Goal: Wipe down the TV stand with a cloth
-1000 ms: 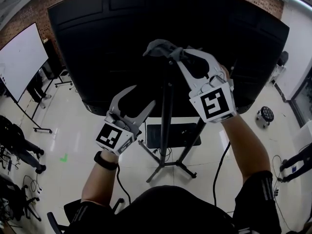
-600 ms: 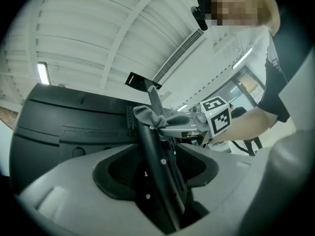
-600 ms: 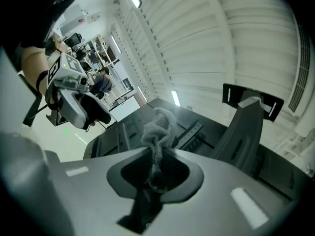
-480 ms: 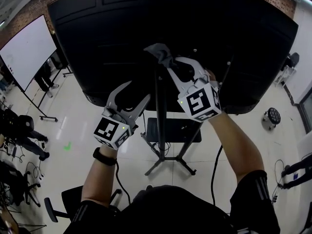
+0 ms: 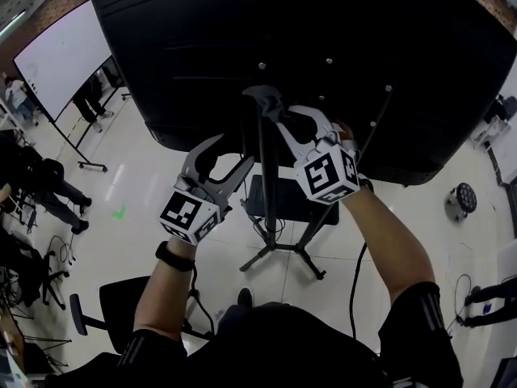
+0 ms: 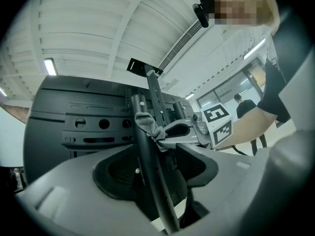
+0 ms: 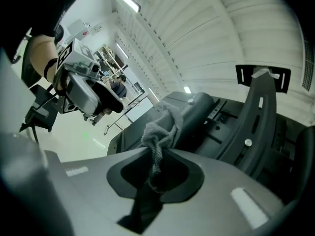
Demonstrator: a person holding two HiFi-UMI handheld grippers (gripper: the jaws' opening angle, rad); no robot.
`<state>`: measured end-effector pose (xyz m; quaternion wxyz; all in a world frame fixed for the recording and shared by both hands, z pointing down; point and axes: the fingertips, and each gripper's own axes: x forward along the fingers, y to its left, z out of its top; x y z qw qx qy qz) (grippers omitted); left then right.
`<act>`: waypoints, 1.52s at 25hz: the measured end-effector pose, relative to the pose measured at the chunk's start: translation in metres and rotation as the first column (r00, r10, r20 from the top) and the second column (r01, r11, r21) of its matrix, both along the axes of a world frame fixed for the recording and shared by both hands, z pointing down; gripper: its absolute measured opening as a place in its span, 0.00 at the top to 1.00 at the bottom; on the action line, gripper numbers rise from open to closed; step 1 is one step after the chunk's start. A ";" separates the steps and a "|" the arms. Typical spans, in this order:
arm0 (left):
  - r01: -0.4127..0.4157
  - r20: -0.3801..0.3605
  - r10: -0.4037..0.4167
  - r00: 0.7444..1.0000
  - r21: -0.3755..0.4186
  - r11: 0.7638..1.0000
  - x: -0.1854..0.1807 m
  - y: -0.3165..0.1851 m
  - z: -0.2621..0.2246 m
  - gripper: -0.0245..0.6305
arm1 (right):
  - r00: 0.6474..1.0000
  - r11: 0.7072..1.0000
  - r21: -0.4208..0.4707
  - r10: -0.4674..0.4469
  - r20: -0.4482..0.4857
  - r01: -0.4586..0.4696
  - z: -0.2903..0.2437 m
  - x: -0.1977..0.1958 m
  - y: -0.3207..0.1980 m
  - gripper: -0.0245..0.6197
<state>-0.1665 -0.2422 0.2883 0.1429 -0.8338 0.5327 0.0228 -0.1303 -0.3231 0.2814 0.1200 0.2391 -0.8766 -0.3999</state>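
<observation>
Grey cloth (image 5: 262, 99) on the stand pole (image 5: 267, 184)
Right gripper (image 5: 280, 121) pinches the cloth against the pole, under the overhanging black TV (image 5: 323, 31); left gripper (image 5: 230, 153), jaws apart, just beside the pole, lower down.

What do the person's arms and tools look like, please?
The left tool and right tool are light grey, with curved jaws, black-and-white marker cubes and black cables. The sleeves are short and black; the left wrist wears a black band.

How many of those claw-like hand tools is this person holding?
2. The left gripper is low at the stand's pole, jaws apart. The right gripper is further up the pole, shut on a grey cloth. None seems hidden.
</observation>
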 end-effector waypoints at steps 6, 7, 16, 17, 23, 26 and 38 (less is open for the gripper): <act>0.046 -0.006 -0.047 0.999 -0.062 0.997 0.001 0.009 0.030 0.56 | 0.999 0.999 -0.022 -0.027 -0.029 0.026 0.037 -0.003 0.003 0.88; 0.046 -0.008 -0.046 0.999 -0.076 0.996 0.003 0.010 0.036 0.56 | 0.999 0.999 -0.027 -0.028 -0.030 0.028 0.042 -0.004 0.003 0.88; -0.011 -0.031 0.006 1.000 -0.158 0.987 0.008 0.008 0.075 0.56 | 0.996 1.000 -0.020 -0.005 -0.087 0.003 0.075 -0.010 0.012 0.88; -0.018 -0.030 0.013 0.999 -0.163 0.986 0.007 0.007 0.080 0.56 | 0.995 1.000 -0.015 0.000 -0.098 -0.001 0.081 -0.011 0.013 0.88; -0.077 -0.032 0.073 0.997 -0.199 0.977 0.006 -0.001 0.112 0.56 | 0.986 0.998 -0.033 0.042 -0.160 -0.048 0.121 -0.015 0.015 0.88; -0.106 -0.045 0.098 0.994 -0.232 0.967 0.005 -0.004 0.133 0.56 | 0.979 0.996 -0.061 0.053 -0.199 -0.066 0.148 -0.020 0.016 0.88; -0.193 -0.100 0.167 0.981 -0.398 0.897 0.006 -0.018 0.230 0.55 | 0.954 0.978 -0.175 0.059 -0.295 -0.115 0.243 -0.024 0.022 0.88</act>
